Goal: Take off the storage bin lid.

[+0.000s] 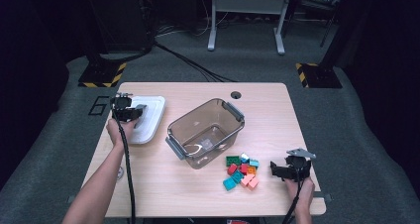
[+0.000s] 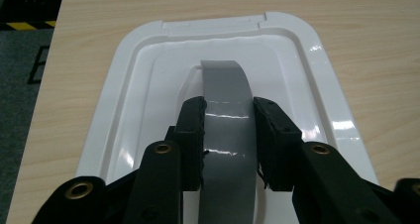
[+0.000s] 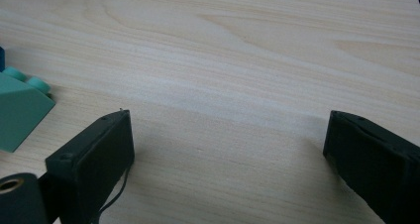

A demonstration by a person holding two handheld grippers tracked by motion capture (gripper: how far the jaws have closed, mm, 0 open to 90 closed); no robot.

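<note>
A white lid (image 1: 151, 116) lies flat at the table's left, with a grey tape loop (image 2: 224, 83) arching up from its middle as a handle. My left gripper (image 1: 130, 113) sits over the lid (image 2: 124, 85), jaws pressed against both sides of the loop, so the gripper (image 2: 229, 105) is shut on it. A clear plastic tub (image 1: 198, 110) stands empty mid-table. Several coloured bricks (image 1: 241, 170) lie in a pile in front of it. Just right of the pile, my right gripper (image 1: 275, 170) rests low with its jaws wide apart over bare wood (image 3: 228, 130). A teal brick (image 3: 20, 110) shows at the left edge of the right gripper view.
The tub has grey clip handles at two ends (image 1: 234, 110). A round cable hole (image 1: 236, 94) sits near the table's far edge. Cables (image 1: 188, 63) run across the floor beyond the table, toward a white desk frame (image 1: 245, 16).
</note>
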